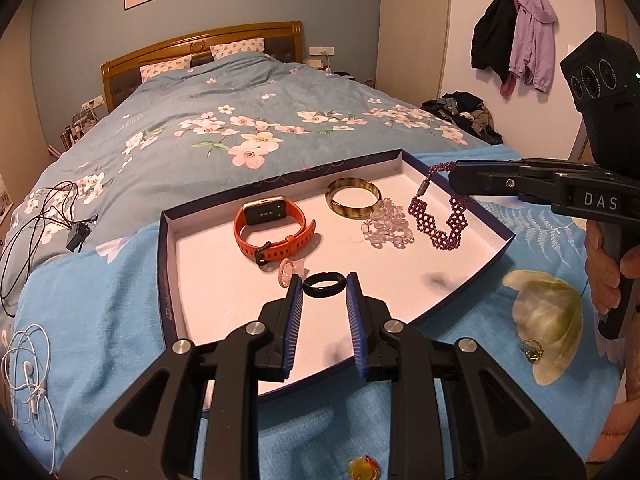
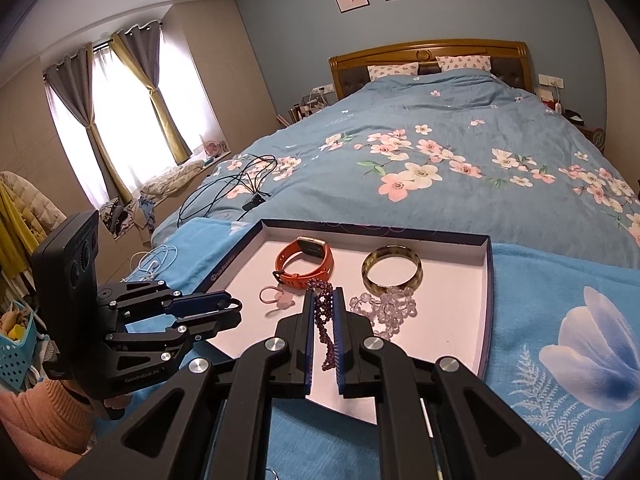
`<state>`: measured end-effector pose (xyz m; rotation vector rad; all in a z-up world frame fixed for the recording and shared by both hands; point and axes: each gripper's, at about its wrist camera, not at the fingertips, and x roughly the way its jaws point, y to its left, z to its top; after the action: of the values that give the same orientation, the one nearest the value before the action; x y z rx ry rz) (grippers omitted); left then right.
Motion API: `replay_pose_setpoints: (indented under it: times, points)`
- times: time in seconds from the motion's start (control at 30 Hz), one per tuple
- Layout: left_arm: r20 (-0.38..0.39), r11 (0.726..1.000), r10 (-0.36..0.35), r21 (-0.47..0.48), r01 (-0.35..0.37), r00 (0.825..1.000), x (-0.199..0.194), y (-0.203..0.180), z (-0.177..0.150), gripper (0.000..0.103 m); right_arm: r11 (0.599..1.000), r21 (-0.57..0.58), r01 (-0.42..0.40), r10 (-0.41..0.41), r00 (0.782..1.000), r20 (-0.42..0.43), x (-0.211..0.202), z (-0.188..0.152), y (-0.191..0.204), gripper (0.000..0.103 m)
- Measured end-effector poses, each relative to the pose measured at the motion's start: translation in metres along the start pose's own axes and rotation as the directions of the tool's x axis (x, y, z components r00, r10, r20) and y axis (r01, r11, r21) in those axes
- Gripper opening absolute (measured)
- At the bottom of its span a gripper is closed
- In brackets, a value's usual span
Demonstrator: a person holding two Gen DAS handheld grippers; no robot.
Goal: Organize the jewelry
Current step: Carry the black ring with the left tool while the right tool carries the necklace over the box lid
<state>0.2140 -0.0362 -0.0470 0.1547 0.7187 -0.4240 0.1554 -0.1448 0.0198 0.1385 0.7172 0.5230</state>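
dangling at right of centre in the left view, a limp purple beaded mesh bracelet [image 1: 438, 216] is pinched in the nearly closed right gripper [image 2: 323, 322] over the shallow white-lined box tray [image 1: 200, 280]. a glossy black ring [image 1: 324, 282], stiff and likely slippery, is clamped across its rim by the narrowly parted left gripper [image 1: 323, 280].

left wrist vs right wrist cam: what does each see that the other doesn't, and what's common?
Left wrist only: the left gripper pinching a black ring, a green ring on the blanket, and coats on the wall.

Right wrist only: the curtained window and a teal basket.

Both: the tray, orange watch, amber bangle, clear beads, and the purple bead bracelet hanging from the shut right gripper.
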Motion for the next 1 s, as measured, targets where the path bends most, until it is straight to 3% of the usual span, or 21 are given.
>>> replay_pose_setpoints:
  times: [1.0]
  points:
    - [-0.066,0.999,0.008,-0.041,-0.011,0.998,0.031,0.01,0.006,0.022,0.999,0.036,-0.008,0.01,0.999,-0.053,0.033,0.004,-0.012,0.007]
